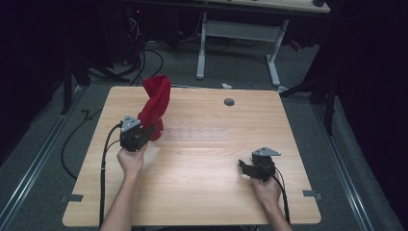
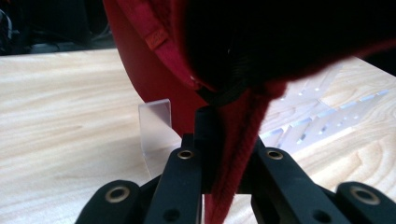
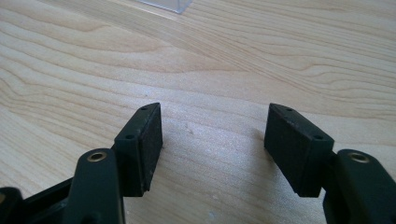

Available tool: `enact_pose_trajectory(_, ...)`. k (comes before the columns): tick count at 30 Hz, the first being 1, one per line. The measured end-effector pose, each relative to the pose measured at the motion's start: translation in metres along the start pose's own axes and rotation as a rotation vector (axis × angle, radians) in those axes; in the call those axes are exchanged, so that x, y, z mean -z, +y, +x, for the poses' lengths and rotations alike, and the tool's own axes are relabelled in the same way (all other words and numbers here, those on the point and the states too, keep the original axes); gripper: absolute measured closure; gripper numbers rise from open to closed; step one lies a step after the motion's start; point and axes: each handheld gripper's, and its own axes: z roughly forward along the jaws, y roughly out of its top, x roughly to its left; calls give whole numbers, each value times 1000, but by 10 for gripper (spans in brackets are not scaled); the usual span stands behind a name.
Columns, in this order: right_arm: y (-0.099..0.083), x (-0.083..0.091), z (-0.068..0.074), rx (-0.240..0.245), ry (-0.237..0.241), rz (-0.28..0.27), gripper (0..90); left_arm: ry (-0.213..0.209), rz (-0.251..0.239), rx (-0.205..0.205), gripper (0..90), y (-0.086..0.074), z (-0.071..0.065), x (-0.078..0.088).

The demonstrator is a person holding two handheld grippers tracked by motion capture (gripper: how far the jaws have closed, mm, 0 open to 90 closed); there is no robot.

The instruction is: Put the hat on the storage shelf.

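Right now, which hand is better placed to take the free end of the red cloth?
The right. Its claw is open and holds nothing, while the left claw is shut on the red cloth, holding it up over the table.

High view: overhead, facing forward-down, whole table [image 1: 192,183]. 2 gripper views: close, low along jaws. Left view and high view share red cloth [image 2: 154,70].
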Motion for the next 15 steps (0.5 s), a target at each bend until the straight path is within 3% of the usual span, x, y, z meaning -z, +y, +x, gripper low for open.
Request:
enact_pose_trajectory(7, 0, 0, 0, 0, 0, 0, 371, 10, 22, -2, 767, 1, 0, 2)
enact_pose_trajectory(15, 0, 0, 0, 1, 1, 0, 370, 29, 34, -17, 559, -1, -2, 3)
